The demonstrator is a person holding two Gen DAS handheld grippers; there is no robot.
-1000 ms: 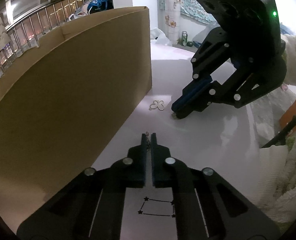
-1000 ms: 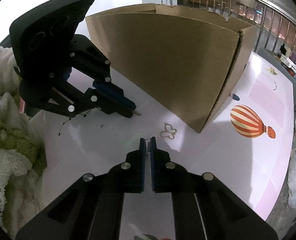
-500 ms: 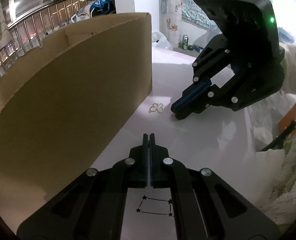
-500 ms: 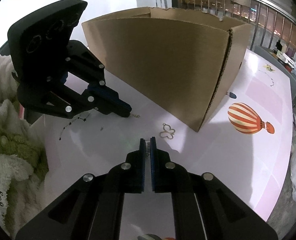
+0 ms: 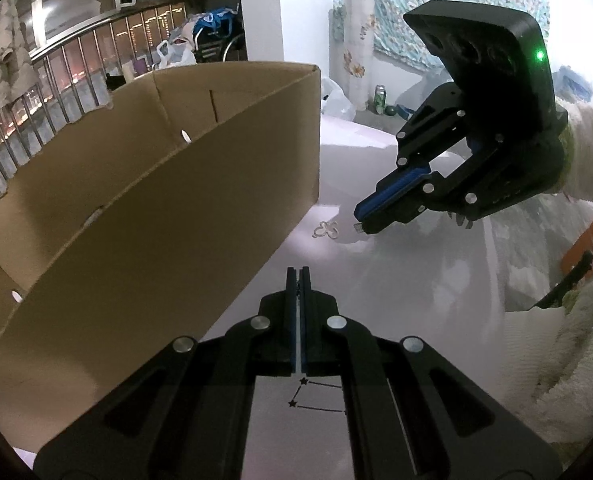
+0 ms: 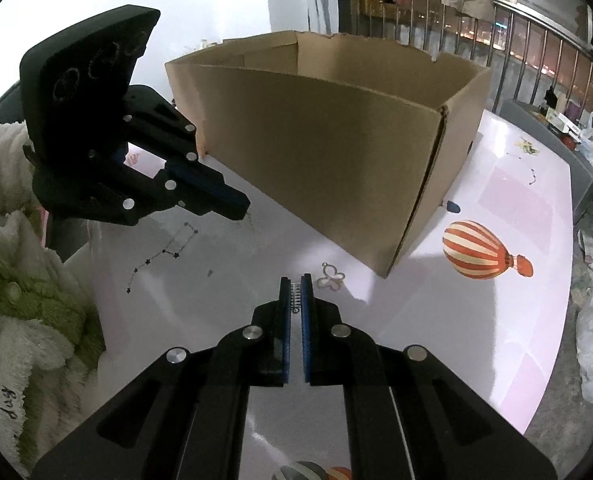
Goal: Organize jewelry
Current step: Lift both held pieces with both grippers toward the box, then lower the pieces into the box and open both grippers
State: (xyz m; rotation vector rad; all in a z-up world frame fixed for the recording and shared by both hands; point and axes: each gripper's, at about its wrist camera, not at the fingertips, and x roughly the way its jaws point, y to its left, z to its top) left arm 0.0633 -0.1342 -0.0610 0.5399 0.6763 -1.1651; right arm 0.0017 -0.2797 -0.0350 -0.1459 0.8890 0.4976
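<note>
Left hand-held gripper (image 5: pixel 298 270) is clamped on a thin chain; right hand-held gripper (image 6: pixel 295 280) pinches a toothed metal clip (image 6: pixel 296 298). A butterfly-shaped pendant (image 6: pixel 331 278) lies on the glossy surface (image 6: pixel 416 312) beside the cardboard box (image 6: pixel 336 140).

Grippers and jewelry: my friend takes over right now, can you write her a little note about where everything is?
Left gripper: shut, with a thin dark chain pinched between its tips, lifted just off the table.
Right gripper: shut on a small silver comb-shaped piece, low over the table.
The silver butterfly-shaped pendant lies loose on the glossy white table, near the corner of the open brown cardboard box.
Done: two pieces picked up.
Left: probably drop both into the box, then fetch the butterfly. I cannot see inside the box, so check what is already there.
</note>
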